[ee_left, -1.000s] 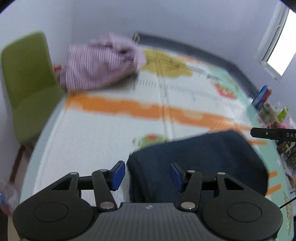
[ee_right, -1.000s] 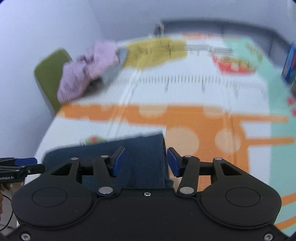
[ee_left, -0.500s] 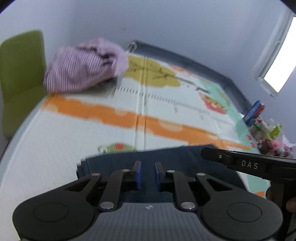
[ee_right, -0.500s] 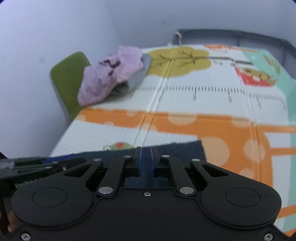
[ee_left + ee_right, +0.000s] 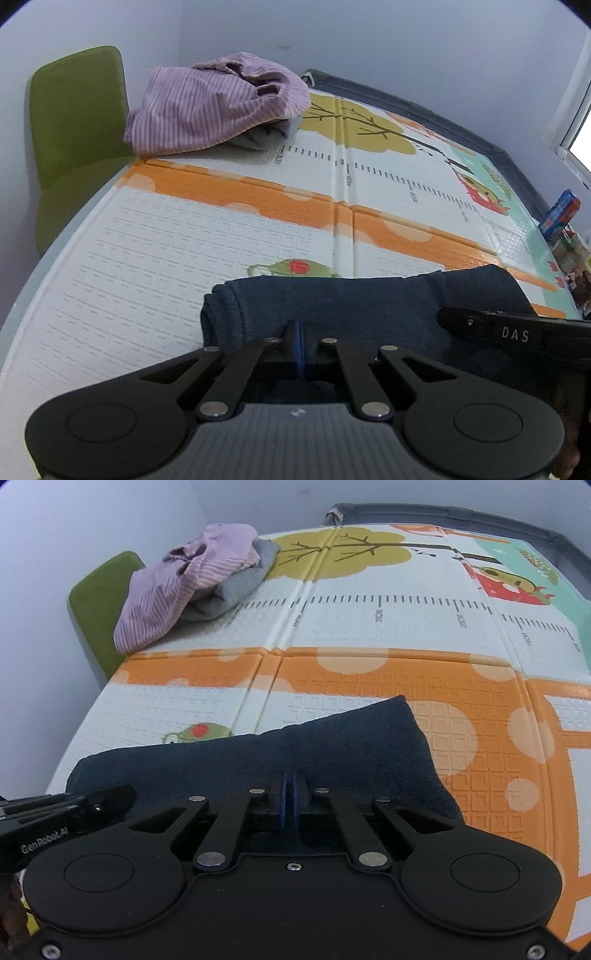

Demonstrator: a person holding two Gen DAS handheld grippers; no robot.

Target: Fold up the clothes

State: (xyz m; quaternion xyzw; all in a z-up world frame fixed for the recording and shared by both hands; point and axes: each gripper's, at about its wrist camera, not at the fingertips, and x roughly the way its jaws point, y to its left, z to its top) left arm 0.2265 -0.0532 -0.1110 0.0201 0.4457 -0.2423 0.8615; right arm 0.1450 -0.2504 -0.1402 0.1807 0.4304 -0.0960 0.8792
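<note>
The left gripper [image 5: 297, 339] is clenched, its blue pads pressed flat together at the near edge of the navy garment [image 5: 332, 306]; the right gripper [image 5: 287, 805] is clenched the same way on that edge further along, and whether either pair has cloth pinched between the pads or has merely closed on top of it cannot be told from here. The navy garment lies folded into a thick bundle on the play mat [image 5: 369, 686], just in front of both grippers and on the near side of the mat's orange band. The main risk, as I judge it, is a shallow bite: if only the top layer is caught, a lift would peel that layer away and open the fold. Uneven lifting by the two hands could skew the bundle or drag it across the textured mat. The striped purple garment [image 5: 218, 107], heaped over grey cloth [image 5: 232, 590] far beyond the navy garment, near the green chair [image 5: 77, 129], sits well clear and is unlikely to interfere.
</note>
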